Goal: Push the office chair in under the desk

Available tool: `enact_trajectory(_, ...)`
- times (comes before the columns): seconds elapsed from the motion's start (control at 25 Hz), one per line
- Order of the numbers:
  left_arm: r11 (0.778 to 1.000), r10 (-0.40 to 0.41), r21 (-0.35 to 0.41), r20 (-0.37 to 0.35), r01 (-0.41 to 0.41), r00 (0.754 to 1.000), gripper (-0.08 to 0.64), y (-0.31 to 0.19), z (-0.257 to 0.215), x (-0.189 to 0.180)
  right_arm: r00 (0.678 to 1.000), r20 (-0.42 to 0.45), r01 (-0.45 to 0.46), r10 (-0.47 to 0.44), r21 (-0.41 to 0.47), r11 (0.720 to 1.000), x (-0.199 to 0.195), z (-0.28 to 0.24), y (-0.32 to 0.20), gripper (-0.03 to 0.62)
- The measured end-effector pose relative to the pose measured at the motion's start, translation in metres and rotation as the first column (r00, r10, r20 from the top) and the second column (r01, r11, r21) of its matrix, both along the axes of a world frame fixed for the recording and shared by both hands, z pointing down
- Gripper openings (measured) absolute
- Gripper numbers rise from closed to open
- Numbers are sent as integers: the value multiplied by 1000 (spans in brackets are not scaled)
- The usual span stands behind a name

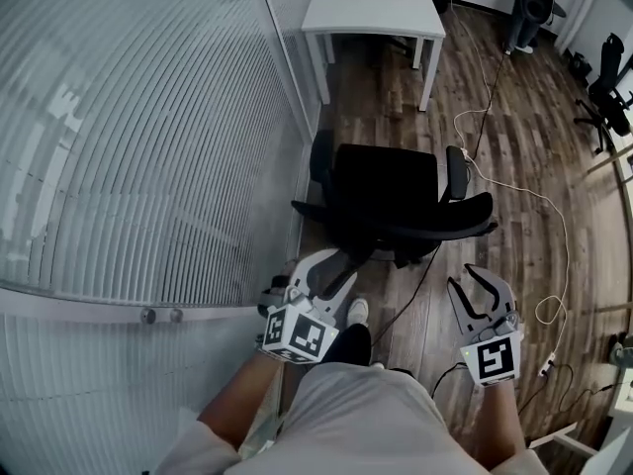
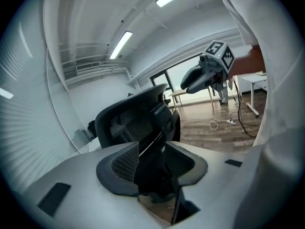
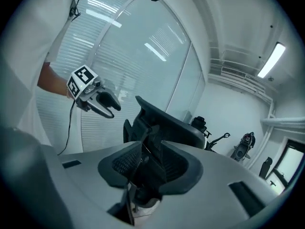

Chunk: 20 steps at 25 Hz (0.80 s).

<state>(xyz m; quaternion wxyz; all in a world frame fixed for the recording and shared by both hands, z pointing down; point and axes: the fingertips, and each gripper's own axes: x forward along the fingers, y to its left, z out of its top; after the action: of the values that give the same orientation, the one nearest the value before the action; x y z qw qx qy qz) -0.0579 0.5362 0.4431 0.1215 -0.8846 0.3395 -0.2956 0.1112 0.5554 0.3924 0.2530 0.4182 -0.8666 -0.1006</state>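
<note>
Chair (image 1: 391, 191) well short of desk (image 1: 376, 13) edge, apparently

Brown wood-plank floor (image 1: 534, 137) covers the room. Along the left side stands a glass partition (image 1: 129, 146) with frosted horizontal stripes, carried on past the corner by a plain glass panel (image 1: 287, 28). A white cable (image 1: 567, 265) snakes over the planks toward a power strip (image 1: 547, 367) near the lower right, and a black cable (image 1: 420, 283) lies just beside it. Spare black chairs stand by the far wall (image 1: 534, 3) and at the right edge (image 1: 611, 85). A white table (image 2: 255, 80) stands off to one side. The walls (image 3: 224, 113) are white, the ceiling carries long strip lights (image 2: 121, 43), and daylight comes through a wide window (image 2: 190, 73)
</note>
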Motion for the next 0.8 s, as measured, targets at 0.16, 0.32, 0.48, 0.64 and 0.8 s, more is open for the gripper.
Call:
enact_trajectory(0.16, 1000, -1, 3, 139, 1, 990, 170, -33, 33, -15, 991, -131, -9, 4, -43, 999, 18, 34, -26, 154)
enact_trajectory(0.32, 1000, -2, -30, 247, 9, 969, 189, -64, 62, -31, 962, -271, -36, 12, -85, 996, 38, 66, -55, 176)
enact_trajectory(0.48, 999, 6, -45, 338, 10, 941, 208, -88, 83, -43, 933, -361, -61, 2, -151, 987, 59, 99, -81, 199)
enact_trajectory(0.64, 997, 27, -75, 391, 3, 920, 222, -103, 93, -49, 896, -442, -67, -32, -207, 976, 72, 122, -97, 217)
enact_trajectory(0.8, 995, 58, -103, 426, -15, 903, 225, -113, 110, -50, 867, -495, -68, -61, -238, 969, 79, 146, -107, 227)
